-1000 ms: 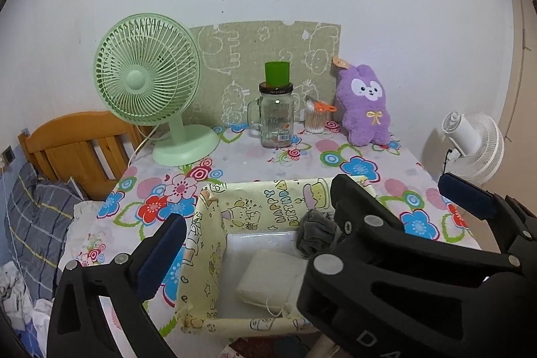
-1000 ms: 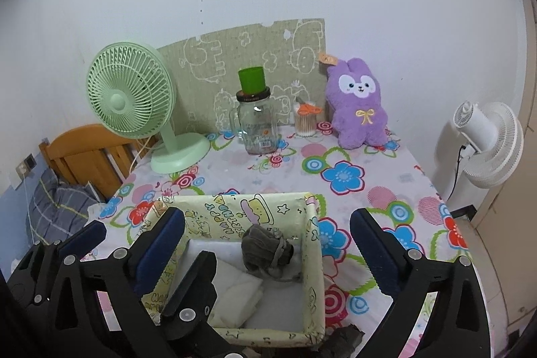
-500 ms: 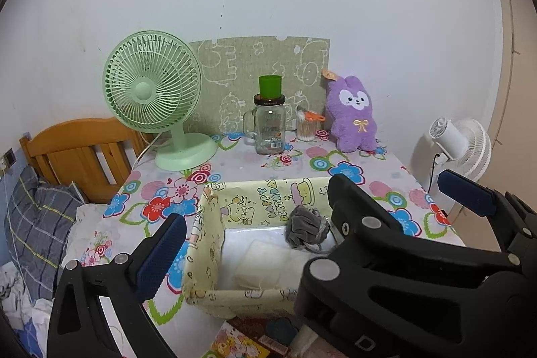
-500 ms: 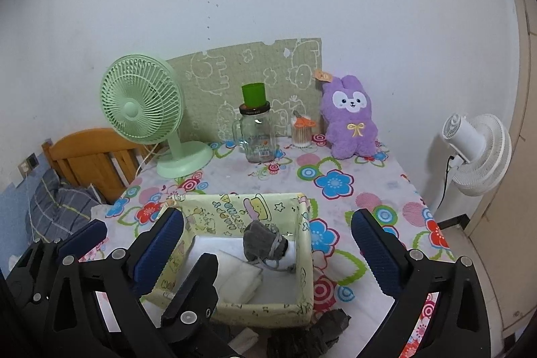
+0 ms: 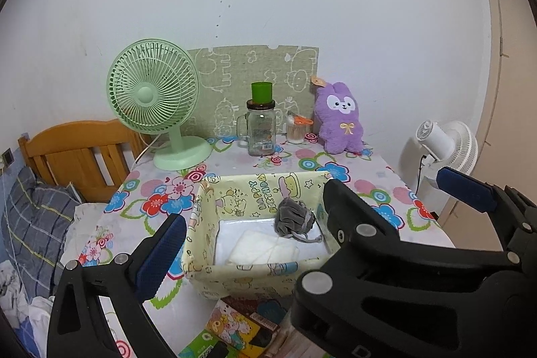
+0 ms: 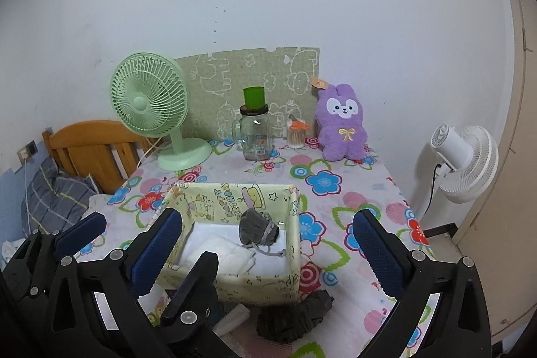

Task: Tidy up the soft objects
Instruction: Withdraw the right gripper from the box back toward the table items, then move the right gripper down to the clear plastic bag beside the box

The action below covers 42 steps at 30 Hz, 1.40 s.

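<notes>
While jaws gape, pouch (image 6: pixel 256 225) (grey) rests.

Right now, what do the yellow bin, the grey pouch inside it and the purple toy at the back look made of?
Yellow bin: seemingly printed fabric, matte; its walls sag and crease. Grey pouch: soft velvety cloth, gathered folds with a drawstring cord. Purple toy: fuzzy plush, with a small stitched-looking yellow bow on its chest.

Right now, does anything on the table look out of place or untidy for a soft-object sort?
One thing: a dark crumpled cloth lies on the table outside the yellow fabric bin, against its near wall, while the grey pouch and white folded cloth are inside. Both grippers are open and hold nothing.
</notes>
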{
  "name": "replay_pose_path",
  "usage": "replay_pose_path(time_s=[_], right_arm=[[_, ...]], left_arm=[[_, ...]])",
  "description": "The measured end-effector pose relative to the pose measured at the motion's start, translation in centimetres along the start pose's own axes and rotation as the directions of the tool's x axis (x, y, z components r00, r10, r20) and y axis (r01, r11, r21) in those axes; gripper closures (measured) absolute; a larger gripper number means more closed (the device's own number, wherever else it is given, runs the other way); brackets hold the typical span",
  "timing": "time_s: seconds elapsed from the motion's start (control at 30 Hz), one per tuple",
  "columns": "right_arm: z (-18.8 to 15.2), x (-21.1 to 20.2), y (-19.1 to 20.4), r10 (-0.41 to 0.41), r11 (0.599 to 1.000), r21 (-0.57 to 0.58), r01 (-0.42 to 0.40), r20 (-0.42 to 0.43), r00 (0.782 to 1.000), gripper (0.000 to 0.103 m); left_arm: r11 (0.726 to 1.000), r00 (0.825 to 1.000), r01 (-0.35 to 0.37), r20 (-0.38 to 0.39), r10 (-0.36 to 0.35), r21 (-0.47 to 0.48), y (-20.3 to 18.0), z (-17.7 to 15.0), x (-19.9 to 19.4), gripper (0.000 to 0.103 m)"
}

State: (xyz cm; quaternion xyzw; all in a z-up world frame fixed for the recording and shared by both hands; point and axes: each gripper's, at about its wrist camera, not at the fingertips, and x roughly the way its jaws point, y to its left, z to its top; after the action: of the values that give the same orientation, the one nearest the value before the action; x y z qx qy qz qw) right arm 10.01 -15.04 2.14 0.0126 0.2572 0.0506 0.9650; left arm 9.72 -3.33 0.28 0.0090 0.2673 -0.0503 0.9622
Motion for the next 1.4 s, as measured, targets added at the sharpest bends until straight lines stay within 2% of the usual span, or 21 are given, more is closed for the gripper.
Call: replay_pose_path(time_s=[0.37, 0.73, 1.07, 1.23, 1.4], right_arm=[[-1.6, -1.0, 0.4, 0.018, 1.000, -0.014, -0.019, -0.012, 1.000, 0.000], [-3.4, -2.5, 0.4, 0.044, 0.999, 0.001, -0.044, 0.032, 0.999, 0.000], [-4.9, -1.8, 0.2, 0.025, 1.000, 0.011, -0.025, 0.001, 1.000, 0.001], [-5.9, -1.1, 0.2, 0.027, 0.999, 0.019, -0.027, -0.026, 0.999, 0.002], [-6.9, -0.5, 0.3, 0.025, 1.000, 0.016, -0.025, -0.048, 0.999, 0.006]], left_arm=[[1.000, 1.000, 0.009, 0.002, -0.009, 0.004, -0.1, -1.7, -0.9, 0.000], [0.999, 1.000, -0.003, 0.028, 0.002, 0.032, -0.4, -3.3, -2.3, 0.000], [0.999, 1.000, 0.020, -0.017, -0.019, 0.029, -0.4, -4.8, -1.4, 0.000], [0.999, 0.999, -0.022, -0.035, 0.023, 0.044, -0.7, -5.6, -1.0, 0.000], [0.999, 0.997, -0.012, -0.075, 0.015, 0.046, -0.5, -6.7, -0.3, 0.001]])
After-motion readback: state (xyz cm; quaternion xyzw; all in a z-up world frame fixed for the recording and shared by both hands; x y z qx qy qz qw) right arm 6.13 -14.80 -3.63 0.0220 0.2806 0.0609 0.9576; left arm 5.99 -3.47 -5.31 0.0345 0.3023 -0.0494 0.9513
